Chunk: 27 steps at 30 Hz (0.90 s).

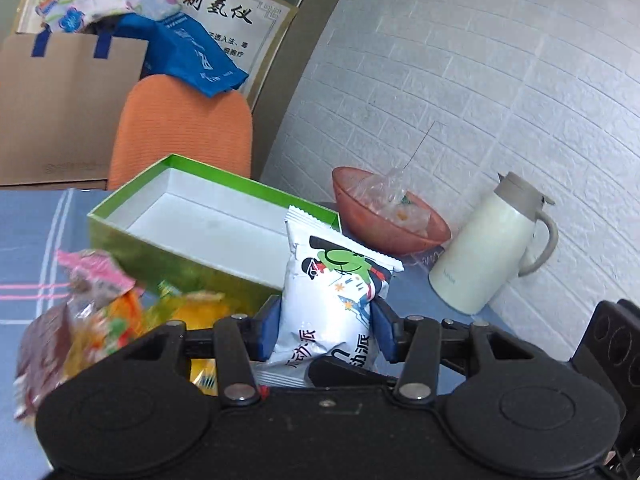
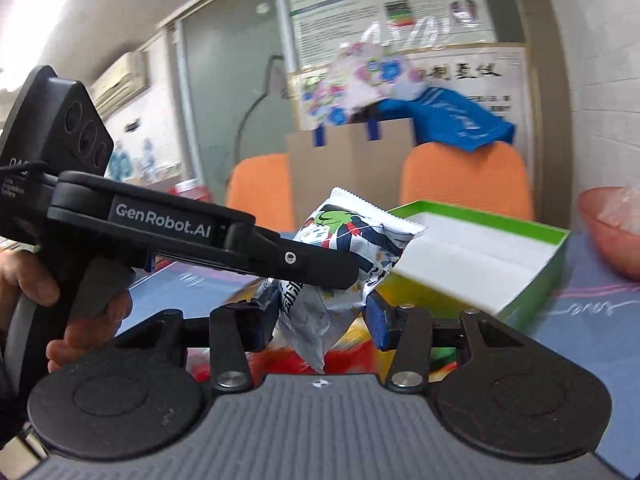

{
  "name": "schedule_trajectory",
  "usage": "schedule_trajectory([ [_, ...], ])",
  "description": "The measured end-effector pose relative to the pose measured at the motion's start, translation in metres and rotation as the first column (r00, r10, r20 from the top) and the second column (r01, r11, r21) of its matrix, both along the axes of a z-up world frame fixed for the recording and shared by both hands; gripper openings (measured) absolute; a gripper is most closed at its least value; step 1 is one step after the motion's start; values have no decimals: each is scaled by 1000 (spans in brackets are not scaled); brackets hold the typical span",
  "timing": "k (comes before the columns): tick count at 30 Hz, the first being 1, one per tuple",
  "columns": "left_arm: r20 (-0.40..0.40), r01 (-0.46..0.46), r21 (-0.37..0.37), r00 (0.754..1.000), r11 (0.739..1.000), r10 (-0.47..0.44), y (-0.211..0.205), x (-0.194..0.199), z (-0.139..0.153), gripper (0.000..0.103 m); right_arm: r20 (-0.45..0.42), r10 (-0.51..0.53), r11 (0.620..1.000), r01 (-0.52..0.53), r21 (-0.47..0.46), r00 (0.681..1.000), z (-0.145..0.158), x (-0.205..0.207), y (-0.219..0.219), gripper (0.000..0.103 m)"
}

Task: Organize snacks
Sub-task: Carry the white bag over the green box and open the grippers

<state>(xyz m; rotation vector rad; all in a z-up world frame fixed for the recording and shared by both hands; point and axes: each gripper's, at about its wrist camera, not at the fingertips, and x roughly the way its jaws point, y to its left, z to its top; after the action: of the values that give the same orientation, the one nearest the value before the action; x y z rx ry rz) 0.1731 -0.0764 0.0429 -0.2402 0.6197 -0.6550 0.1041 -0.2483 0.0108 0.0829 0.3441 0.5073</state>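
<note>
snack packet (image 1: 332, 300): glossy plastic film | box (image 1: 192, 236): glossy card | chair (image 1: 180, 132): ribbed cloth

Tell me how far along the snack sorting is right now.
Nothing looks done yet: the green box is empty. In hand: the left tongs grip a white snack packet near the box, and the right tongs hold a second white packet. Left: the pile of colourful snacks on the table.
</note>
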Motion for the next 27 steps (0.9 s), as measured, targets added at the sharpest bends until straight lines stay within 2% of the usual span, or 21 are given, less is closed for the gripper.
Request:
schedule_trajectory([
  [6,-41,11,-15,999,1000,-12,-27,62,1,66,7,-77,997,76,15,997,-4,48,-24,78],
  [10,-45,5,11,999,1000,-5,-44,85,-3,67,-11,-108,993,108,49,994,-9,73,-37,78],
  [14,-56,-7,29,998,1000,9,-52,98,-17,71,-36,-128,991,129,34,991,-20,88,-42,78],
  [15,-51,-19,39,998,999,21,-53,99,-21,77,-36,-136,990,136,18,990,-24,90,-40,79],
  [16,-38,-37,57,998,998,40,-55,99,-23,103,-36,-159,987,159,-14,987,-28,92,-37,80],
  [18,4,-94,100,996,990,94,-52,88,-22,103,-23,-219,971,216,-102,975,-33,90,-31,103],
  [21,103,-133,108,987,985,122,-38,60,-12,103,56,-207,969,213,-125,977,-28,65,-33,103],
  [27,144,-179,30,974,983,173,4,-12,11,103,68,-196,978,200,-52,978,-8,3,-40,103],
])
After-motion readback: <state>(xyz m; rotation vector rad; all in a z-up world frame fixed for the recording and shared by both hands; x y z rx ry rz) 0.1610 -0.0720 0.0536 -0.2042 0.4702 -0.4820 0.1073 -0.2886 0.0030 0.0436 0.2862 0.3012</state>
